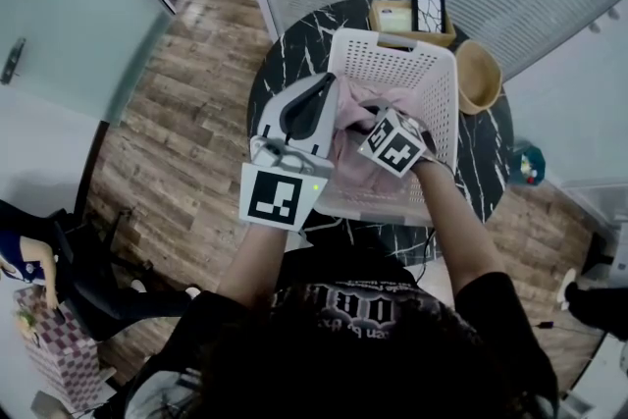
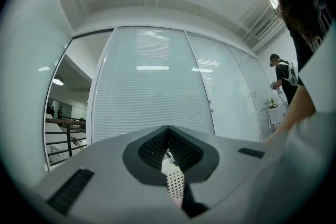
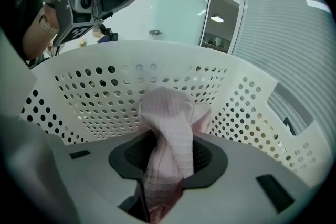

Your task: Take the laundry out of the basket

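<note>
Right claw [image 3: 167, 157] clamped on a bunched pink cloth [image 3: 167, 107], down inside the white perforated basket [image 3: 100, 86] on the dark marble bench [image 1: 285, 64], while the left claw [image 2: 169, 152] hangs pinched together, empty, by the basket's near-left rim.

A white, hole-pierced basket [image 1: 444, 78] is set upright at the middle of the round black table [image 1: 285, 64]. Pink, waffle-textured laundry [image 1: 353, 167] is bunched inside it. One fold is drawn up and pinched in the right gripper [image 3: 165, 165].
</note>
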A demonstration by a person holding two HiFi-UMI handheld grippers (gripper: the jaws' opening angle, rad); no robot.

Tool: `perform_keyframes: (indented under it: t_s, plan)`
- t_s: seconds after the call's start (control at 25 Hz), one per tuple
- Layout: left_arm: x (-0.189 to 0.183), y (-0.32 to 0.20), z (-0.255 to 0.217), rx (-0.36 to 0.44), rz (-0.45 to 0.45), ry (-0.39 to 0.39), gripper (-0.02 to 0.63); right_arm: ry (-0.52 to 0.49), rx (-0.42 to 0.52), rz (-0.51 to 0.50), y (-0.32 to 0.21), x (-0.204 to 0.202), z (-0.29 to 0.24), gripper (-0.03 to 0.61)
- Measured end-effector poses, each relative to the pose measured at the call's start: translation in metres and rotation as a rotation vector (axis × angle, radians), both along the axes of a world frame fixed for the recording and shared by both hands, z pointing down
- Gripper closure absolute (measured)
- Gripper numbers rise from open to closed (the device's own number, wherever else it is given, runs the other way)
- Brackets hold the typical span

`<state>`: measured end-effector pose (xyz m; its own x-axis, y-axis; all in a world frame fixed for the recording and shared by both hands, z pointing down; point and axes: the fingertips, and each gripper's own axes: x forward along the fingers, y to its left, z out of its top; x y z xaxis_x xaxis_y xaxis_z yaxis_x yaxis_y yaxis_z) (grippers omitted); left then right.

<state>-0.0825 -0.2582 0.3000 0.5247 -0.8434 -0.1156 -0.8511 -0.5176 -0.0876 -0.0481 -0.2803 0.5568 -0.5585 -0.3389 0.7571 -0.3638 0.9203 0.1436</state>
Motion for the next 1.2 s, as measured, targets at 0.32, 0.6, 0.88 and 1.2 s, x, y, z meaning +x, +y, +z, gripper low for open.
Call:
perform_keyframes:
  t_s: [0.32,0.6,0.88,1.2]
  plan:
    - [-0.002,0.002,-0.001,0.003,-0.003,-0.001,0.614,-0.053,0.025,0.053,-0.003,0.005,-0.008,0.454]
    - [-0.003,0.004,0.002,-0.002,-0.007,-0.007,0.614,-0.145,0.074,0.175,-0.008,0.017,-0.027,0.462]
    - [0.005,0.005,-0.002,0.006,0.01,-0.007,0.614,-0.211,0.114,0.25,-0.013,0.031,-0.054,0.466]
    - [0.011,0.008,-0.005,0.013,0.025,-0.014,0.614,-0.305,0.141,0.32,-0.013,0.039,-0.085,0.468]
